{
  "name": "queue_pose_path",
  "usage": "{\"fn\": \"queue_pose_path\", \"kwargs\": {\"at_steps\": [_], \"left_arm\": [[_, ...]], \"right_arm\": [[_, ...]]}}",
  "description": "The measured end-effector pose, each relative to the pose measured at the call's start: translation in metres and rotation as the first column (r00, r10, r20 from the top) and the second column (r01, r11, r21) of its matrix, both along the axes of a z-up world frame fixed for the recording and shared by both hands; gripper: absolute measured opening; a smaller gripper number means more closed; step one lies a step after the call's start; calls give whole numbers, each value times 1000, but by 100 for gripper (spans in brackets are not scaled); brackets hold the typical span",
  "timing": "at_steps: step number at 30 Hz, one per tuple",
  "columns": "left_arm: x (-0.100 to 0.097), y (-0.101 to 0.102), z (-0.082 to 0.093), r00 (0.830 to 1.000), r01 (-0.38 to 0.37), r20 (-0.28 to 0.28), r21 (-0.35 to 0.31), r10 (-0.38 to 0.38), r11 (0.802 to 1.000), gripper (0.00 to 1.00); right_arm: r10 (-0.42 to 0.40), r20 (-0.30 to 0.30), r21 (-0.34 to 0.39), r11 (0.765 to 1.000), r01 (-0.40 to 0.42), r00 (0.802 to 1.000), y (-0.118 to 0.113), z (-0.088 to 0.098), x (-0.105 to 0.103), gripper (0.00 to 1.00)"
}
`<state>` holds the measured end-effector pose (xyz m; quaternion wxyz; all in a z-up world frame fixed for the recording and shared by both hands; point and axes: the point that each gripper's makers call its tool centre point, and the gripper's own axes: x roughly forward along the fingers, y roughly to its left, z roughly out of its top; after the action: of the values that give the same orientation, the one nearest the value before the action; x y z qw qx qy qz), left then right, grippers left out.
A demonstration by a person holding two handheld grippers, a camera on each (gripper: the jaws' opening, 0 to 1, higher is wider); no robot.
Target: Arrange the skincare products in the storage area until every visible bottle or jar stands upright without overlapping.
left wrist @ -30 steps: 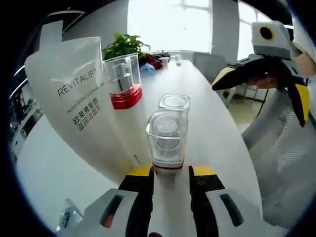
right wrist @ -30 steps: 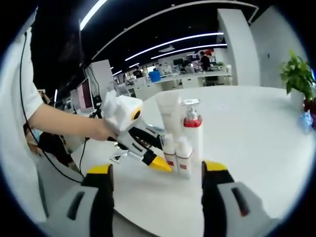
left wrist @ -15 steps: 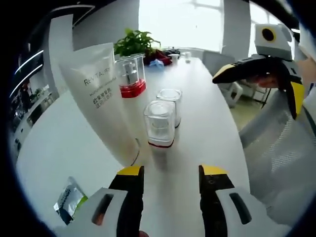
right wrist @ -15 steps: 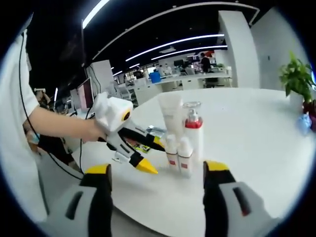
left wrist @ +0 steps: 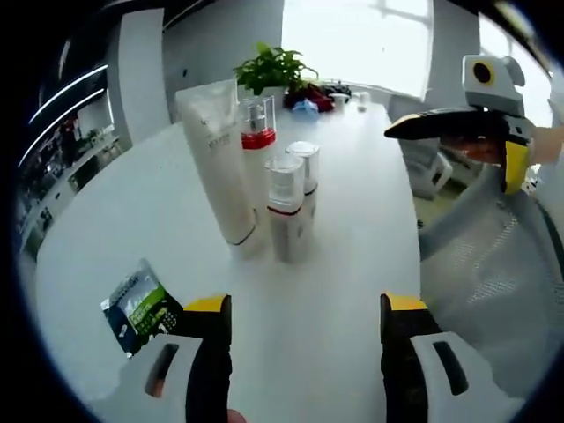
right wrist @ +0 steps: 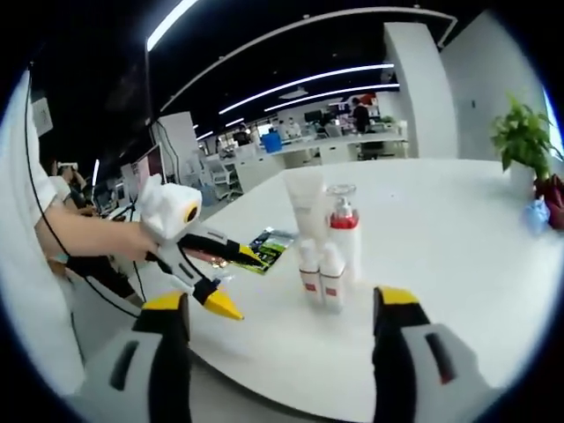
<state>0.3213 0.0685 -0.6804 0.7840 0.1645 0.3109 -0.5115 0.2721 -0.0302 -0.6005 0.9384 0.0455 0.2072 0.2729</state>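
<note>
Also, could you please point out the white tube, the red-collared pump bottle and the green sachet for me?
white tube (left wrist: 216, 154), left gripper view, middle of its body
red-collared pump bottle (left wrist: 256, 139), left gripper view, red collar
green sachet (left wrist: 139, 305), left gripper view, printed front

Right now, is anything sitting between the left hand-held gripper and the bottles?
Nothing visible. Bare white table lies between the open left hand-held gripper and the nearest small bottle. The green sachet lies flat off to its left, outside that path.

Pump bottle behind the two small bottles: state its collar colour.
Red collar on the clear-capped pump bottle, clearest in the left gripper view.
</note>
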Motion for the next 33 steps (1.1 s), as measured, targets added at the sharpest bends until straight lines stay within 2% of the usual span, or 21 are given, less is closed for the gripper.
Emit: {"fn": "queue_pose_path", "kwargs": {"at_steps": [8,17,22,25,28,30,33], "left_arm": [[-19,26,5,992,-122,-45,-17,121,992,76],[-36,60,11,963,-264,-72,-38,261,964,84],[-43,80,13,935,-350,-78,-49,346,935,89],[-49,91,17,908,-415,-92,-66,409,907,91],[-54,99,20,889,-455,-96,-78,447,887,93],[-57,102,21,880,-472,-98,-83,464,878,95],[-59,103,28,871,-492,-93,-138,483,860,97]], "right_arm": [[4,7,10,1000,-4,1000,4,3,-4,90],[-1,7,4,1000,1,1000,4,-3,-4,93],[9,7,-10,1000,-9,1000,5,-6,-4,93],[28,-1,-25,999,-28,1000,7,-9,-6,93],[42,-1,-33,999,-42,999,9,-10,-7,92],[50,-3,-37,998,-50,999,10,-11,-7,92],[58,-3,-39,998,-58,998,10,-12,-8,91]]}}
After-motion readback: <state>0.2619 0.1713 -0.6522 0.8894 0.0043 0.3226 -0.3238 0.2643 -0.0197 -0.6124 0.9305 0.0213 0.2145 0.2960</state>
